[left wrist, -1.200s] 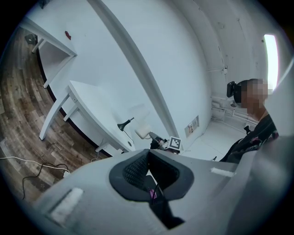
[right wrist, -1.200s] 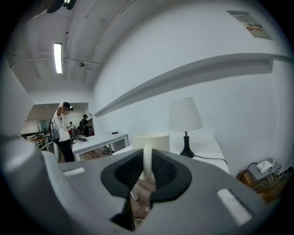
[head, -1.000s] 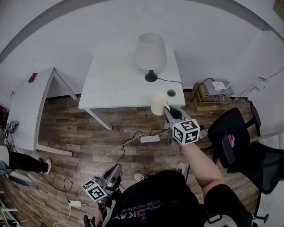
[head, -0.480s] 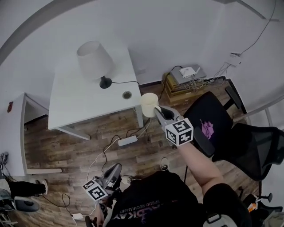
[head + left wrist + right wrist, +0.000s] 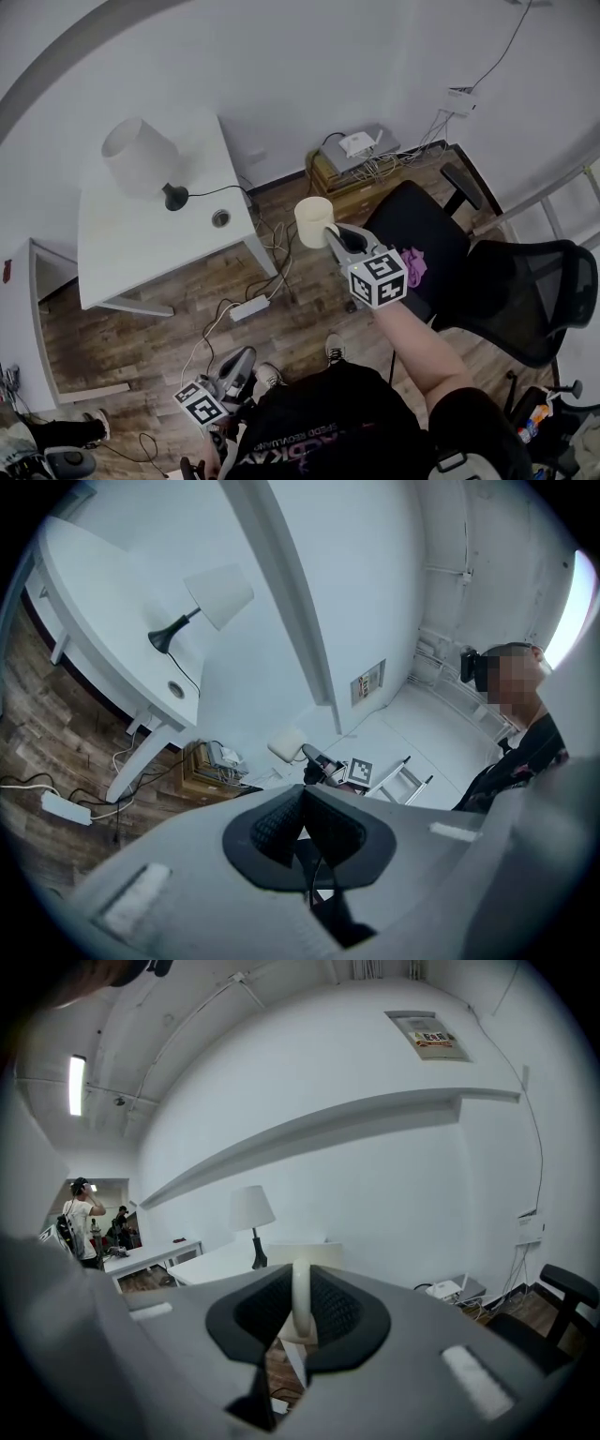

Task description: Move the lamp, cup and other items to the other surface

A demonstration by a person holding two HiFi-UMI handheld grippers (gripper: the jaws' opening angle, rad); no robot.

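While the lamp (image 5: 141, 157) stands on the white table (image 5: 141, 248), the right gripper (image 5: 333, 234) is clamped narrow on the handle of the cream cup (image 5: 314, 221). It holds the cup upright in the air over the wood floor (image 5: 300, 323), clear of the table's edge. This looks like the carry step. Next the cup needs a route to the other surface, which I can't pick out for certain, and a level set-down.

The left gripper (image 5: 246, 359) hangs low by the person's body, jaws together on nothing. A black office chair (image 5: 422, 230) sits close by, and a power strip (image 5: 242, 308) and loose cables (image 5: 272, 246) lie underfoot.
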